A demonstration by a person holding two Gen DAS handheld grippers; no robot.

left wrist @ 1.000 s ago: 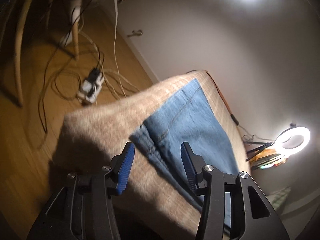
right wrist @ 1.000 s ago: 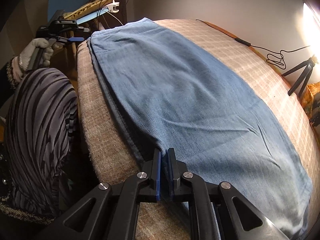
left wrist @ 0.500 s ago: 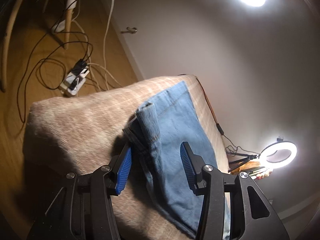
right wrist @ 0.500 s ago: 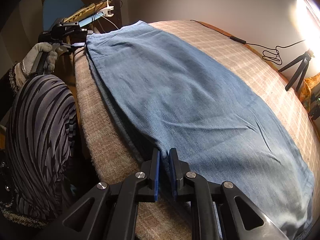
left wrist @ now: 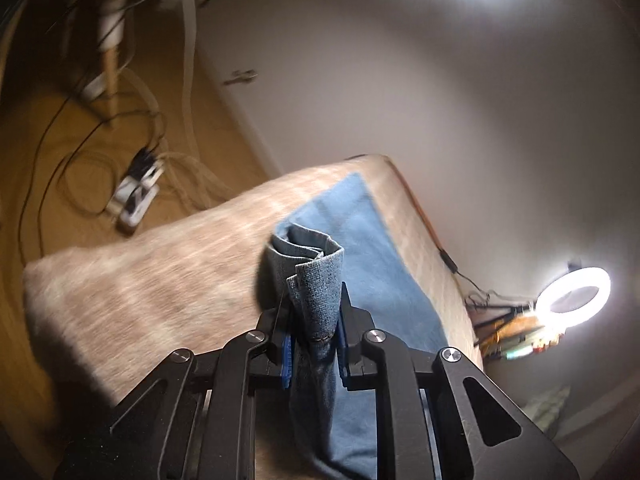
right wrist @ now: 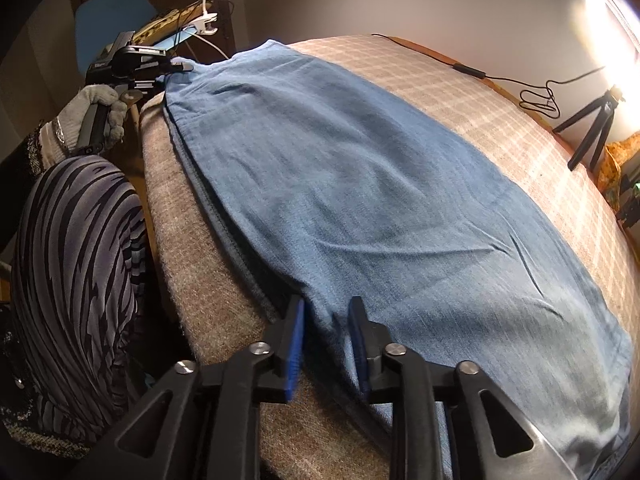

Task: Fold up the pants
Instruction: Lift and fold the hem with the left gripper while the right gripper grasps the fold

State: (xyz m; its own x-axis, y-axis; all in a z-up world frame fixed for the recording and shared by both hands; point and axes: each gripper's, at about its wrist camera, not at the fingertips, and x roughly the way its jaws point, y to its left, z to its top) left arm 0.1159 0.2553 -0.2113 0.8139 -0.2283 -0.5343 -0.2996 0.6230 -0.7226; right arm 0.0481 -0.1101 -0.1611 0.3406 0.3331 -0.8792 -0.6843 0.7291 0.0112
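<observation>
Holding: our left hand-held gripper (left wrist: 314,346), jaws just closed, clamps the bunched hem of the pants (right wrist: 360,200).
Releasing: our right hand-held gripper (right wrist: 326,344) has just been opening; jaws apart, denim edge between.
Pants: flat on the bed (right wrist: 500,104).

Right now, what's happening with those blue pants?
A person is folding jeans spread on a checked cushion. The left gripper has just closed and pinches a bunched end of the denim. The right gripper has just been opening, with the near edge of the jeans between its pads, not pressed.
</observation>
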